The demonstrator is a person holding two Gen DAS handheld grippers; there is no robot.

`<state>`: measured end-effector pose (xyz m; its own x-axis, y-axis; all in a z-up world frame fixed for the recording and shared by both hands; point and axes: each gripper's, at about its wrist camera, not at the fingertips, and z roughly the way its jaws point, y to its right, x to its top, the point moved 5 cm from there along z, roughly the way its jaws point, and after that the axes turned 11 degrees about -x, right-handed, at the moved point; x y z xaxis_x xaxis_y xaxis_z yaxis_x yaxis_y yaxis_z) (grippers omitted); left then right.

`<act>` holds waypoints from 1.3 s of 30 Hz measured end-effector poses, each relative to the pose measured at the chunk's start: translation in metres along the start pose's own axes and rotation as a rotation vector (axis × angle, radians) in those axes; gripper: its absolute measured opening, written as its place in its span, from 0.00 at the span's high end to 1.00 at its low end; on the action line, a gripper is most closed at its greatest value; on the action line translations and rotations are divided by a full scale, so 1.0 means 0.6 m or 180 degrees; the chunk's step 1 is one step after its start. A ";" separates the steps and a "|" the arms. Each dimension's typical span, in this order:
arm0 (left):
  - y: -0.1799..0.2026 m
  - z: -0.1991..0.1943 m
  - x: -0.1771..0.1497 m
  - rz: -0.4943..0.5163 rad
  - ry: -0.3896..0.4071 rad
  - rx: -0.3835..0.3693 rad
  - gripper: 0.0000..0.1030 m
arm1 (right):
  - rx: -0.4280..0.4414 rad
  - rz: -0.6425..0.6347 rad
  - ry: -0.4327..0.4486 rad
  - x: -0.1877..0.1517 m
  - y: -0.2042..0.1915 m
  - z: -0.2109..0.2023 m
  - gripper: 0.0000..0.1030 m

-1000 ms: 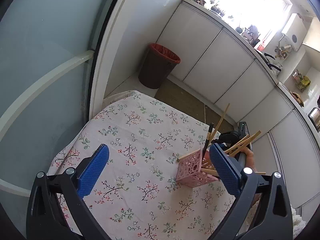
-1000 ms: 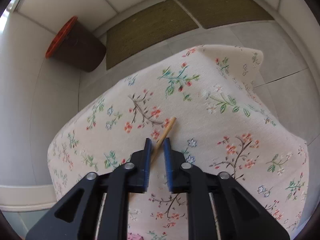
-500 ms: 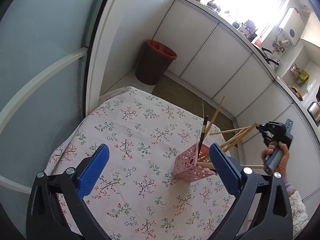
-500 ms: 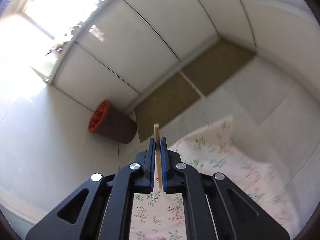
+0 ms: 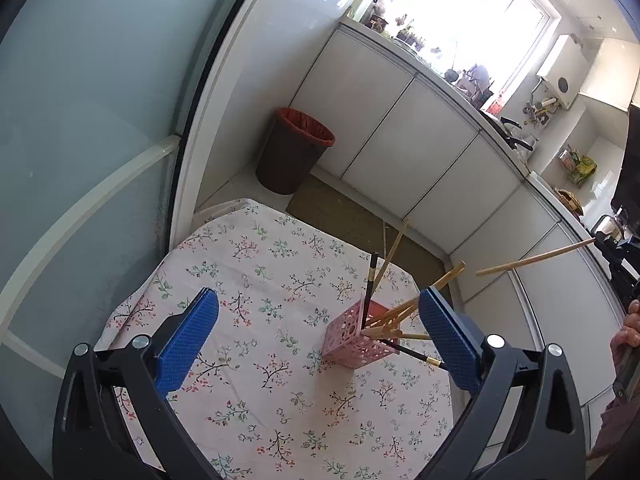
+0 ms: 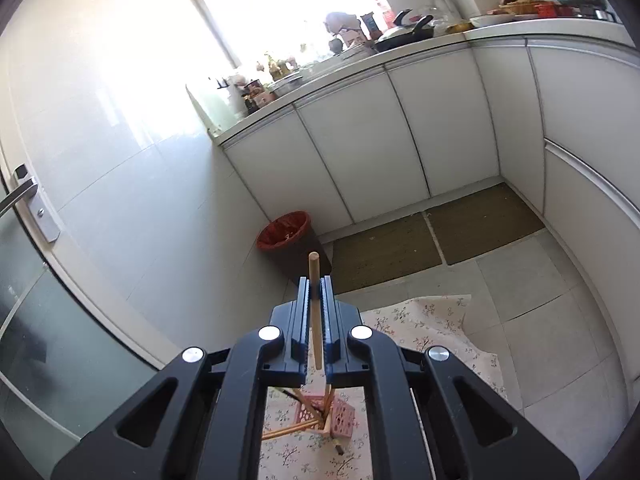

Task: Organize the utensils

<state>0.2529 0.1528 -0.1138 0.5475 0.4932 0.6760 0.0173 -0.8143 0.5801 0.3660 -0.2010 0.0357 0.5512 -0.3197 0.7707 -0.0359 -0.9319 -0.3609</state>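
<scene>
A single wooden chopstick point(image 6: 314, 300) was clamped between the blue pads of the right gripper point(image 6: 316, 296), whose jaws were squeezed tight on it, the rounded end sticking out past the fingertips. Seen from the left wrist, that chopstick point(image 5: 536, 258) hung in the air well above and to the right of the pink basket point(image 5: 356, 338), with the right gripper point(image 5: 614, 248) at the frame's edge and a hand point(image 5: 628, 332) on its handle below.

The pink basket stood on the flowered tablecloth point(image 5: 256, 280), holding several wooden chopsticks point(image 5: 394, 314) and a dark one point(image 5: 370, 284), all leaning out at different angles. The left gripper point(image 5: 316, 340) hovered on the near side of the basket, its jaws spread wide with nothing between them and touching nothing.

The right wrist view looked down on the basket point(image 6: 334, 420) from above, half hidden behind the gripper frame. It alone showed the door handle point(image 6: 20, 192) and the worktop with a pan point(image 6: 404, 30). Both views showed the red-lined bin point(image 5: 294, 150) on the floor beyond the basket.
</scene>
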 end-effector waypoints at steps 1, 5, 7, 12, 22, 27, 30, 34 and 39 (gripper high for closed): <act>-0.001 -0.003 0.002 -0.0016 0.0017 -0.0007 0.07 | 0.0023 -0.0040 -0.0028 -0.007 -0.014 -0.006 0.95; -0.005 -0.017 0.010 -0.0045 0.0075 -0.0061 0.07 | 0.0025 -0.0296 -0.0092 -0.039 -0.075 -0.009 0.95; -0.006 -0.022 0.013 -0.0025 0.0101 -0.0063 0.07 | -0.0011 -0.0410 -0.0155 -0.060 -0.100 0.003 0.95; -0.019 -0.024 0.019 -0.0069 0.0124 -0.0063 0.07 | -0.0032 -0.0596 -0.0265 -0.106 -0.138 0.048 0.95; -0.039 -0.011 0.017 -0.0138 0.0039 -0.0034 0.07 | -0.0210 -0.0983 -0.0243 -0.179 -0.176 0.152 0.95; -0.038 -0.019 0.023 -0.0119 0.0075 -0.0014 0.07 | -0.0245 -0.1203 -0.0115 -0.217 -0.190 0.178 0.94; -0.015 -0.034 0.030 0.0135 0.0188 0.0088 0.07 | -0.0156 -0.1190 -0.0033 -0.222 -0.196 0.145 0.85; 0.045 -0.060 0.025 0.0556 0.0326 0.0243 0.07 | -0.0218 -0.1192 0.0370 -0.223 -0.198 0.049 0.48; 0.127 -0.099 0.006 0.0861 0.0496 0.0489 0.07 | -0.0664 -0.0922 0.0661 -0.241 -0.149 -0.064 0.16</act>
<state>0.2066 0.1109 -0.0402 0.4153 0.2843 0.8641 0.0214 -0.9527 0.3032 0.2573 -0.0780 -0.0232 0.3841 -0.0470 0.9221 -0.0841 -0.9963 -0.0157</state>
